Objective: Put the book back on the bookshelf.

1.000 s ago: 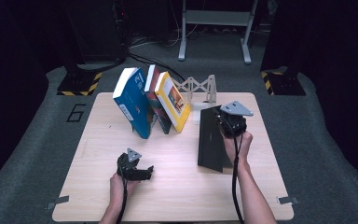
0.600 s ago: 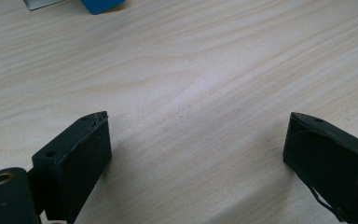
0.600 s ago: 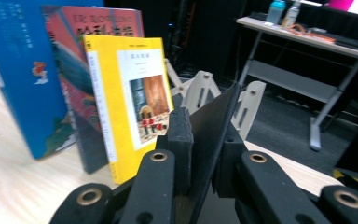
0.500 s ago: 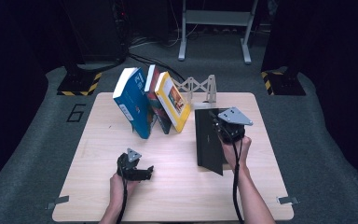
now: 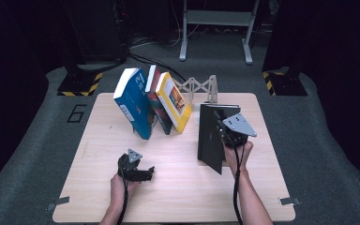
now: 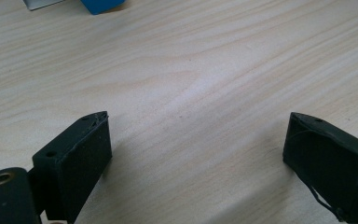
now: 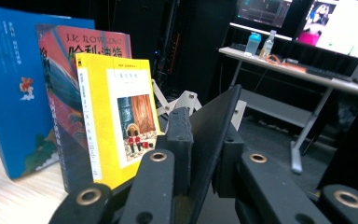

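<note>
My right gripper (image 5: 222, 132) is shut on a thin black book (image 5: 209, 136) and holds it nearly upright on its lower edge at the table's right. In the right gripper view the black book (image 7: 220, 116) sits edge-on between the jaws of my right gripper (image 7: 203, 140). Left of it, three books lean together: a blue book (image 5: 133, 103), a dark red book (image 5: 155, 99) and a yellow book (image 5: 174, 101). My left gripper (image 5: 142, 174) rests low near the table's front. In its own view my left gripper (image 6: 196, 149) stands open over bare wood.
A white zigzag rack (image 5: 200, 86) stands at the table's (image 5: 178, 197) back edge behind the leaning books. Dark floor surrounds the table, with a metal stand (image 5: 215, 28) and black units beyond. A gap lies between the yellow book and the black one.
The black book has been tipped up from lying flatter on the table to nearly upright, and its top has swung left toward the leaning books. The left gripper has stayed put.
</note>
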